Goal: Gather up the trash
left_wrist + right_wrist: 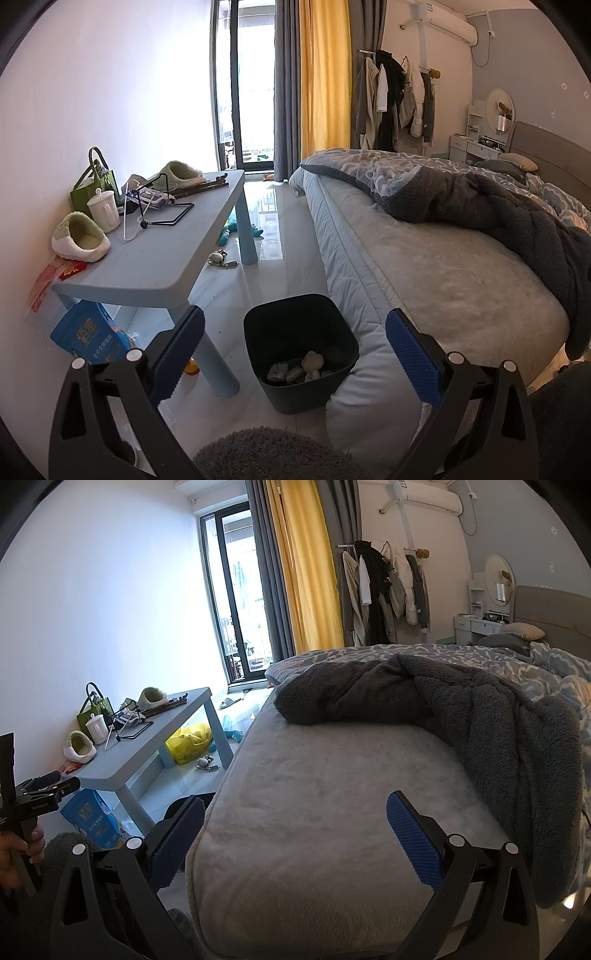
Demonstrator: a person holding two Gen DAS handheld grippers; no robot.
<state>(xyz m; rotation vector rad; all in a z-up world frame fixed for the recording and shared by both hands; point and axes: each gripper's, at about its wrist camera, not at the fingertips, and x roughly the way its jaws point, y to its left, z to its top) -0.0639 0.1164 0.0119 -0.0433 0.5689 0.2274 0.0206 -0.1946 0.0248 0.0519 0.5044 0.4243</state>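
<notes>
A bedroom, seen from two hand-held grippers. The left gripper [293,345] hovers with its two fingers [413,356] spread wide apart, holding nothing; their inner faces are blue, ribbed rubber on black plastic arms. Framed between them stands the bin [332,384], a dark, square, smooth-walled tub with rounded corners, on the glossy pale tiled floor [273,258]. The trash [312,360], several crumpled greyish wads, lies at the bottom of the bin. The bin stands just beside the bed [436,280], whose quilted pale side and plush grey top fill the right; a thick, fuzzy dark blanket [480,206] is heaped further back on the bed. On the bin's other side is a low, light-blue plastic surface [173,251] with rounded corners and round legs. On it sit a fluffy green-and-white slipper [81,240], a white lidded mug [104,212] and a green bag [94,184]. Under the surface leans a shiny blue packet [88,336]. The right gripper [295,827] hangs over the near corner of the bed, its blue ribbed fingers [413,836] likewise wide open and empty. At the left edge of the right view, a hand [16,853] grips the black handle of the left gripper.
</notes>
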